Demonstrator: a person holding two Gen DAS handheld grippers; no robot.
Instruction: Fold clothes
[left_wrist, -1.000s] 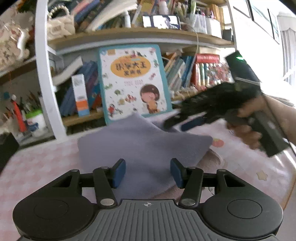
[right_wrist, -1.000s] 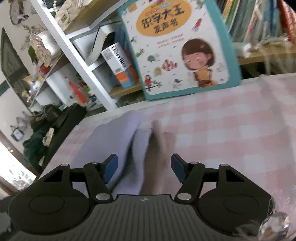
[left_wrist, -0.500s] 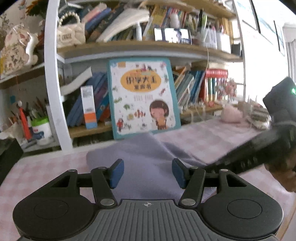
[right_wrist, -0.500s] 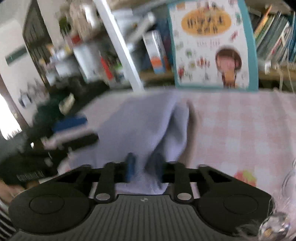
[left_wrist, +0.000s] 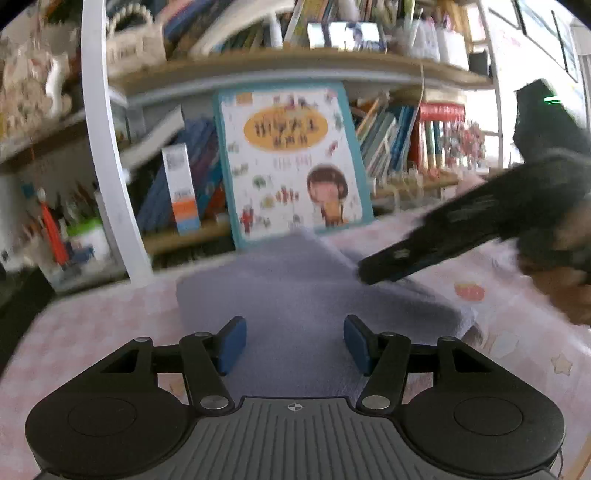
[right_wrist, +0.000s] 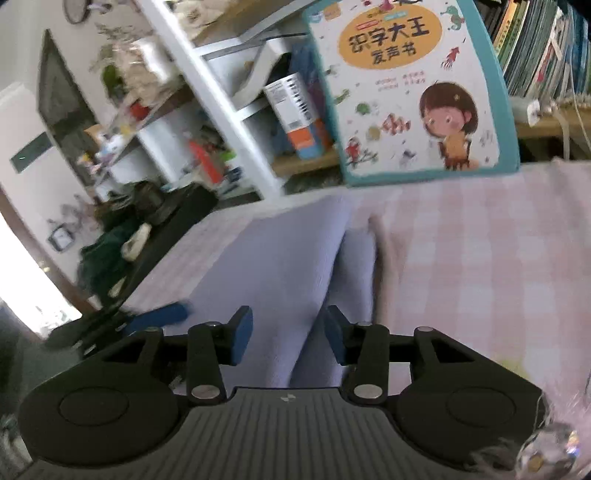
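Observation:
A folded lavender-grey garment (left_wrist: 299, 295) lies on the pink checked tablecloth (left_wrist: 92, 332). My left gripper (left_wrist: 293, 345) is open, its blue pads above the garment's near edge. My right gripper comes in from the right in the left wrist view (left_wrist: 373, 271), its tip over the garment's right side. In the right wrist view the right gripper (right_wrist: 288, 339) is open over a fold ridge of the garment (right_wrist: 280, 266). The left gripper's blue pad (right_wrist: 159, 317) shows blurred at the left.
A children's book (left_wrist: 291, 162) leans against the bookshelf (left_wrist: 258, 70) behind the table. A white shelf post (left_wrist: 107, 155) stands at back left. Dark objects (right_wrist: 155, 206) sit beyond the table's left edge. The table's right edge (left_wrist: 576, 450) is near.
The right gripper was shut half a second ago and has opened. It has swung back toward the garment's right side. The left gripper stays open over the near edge.

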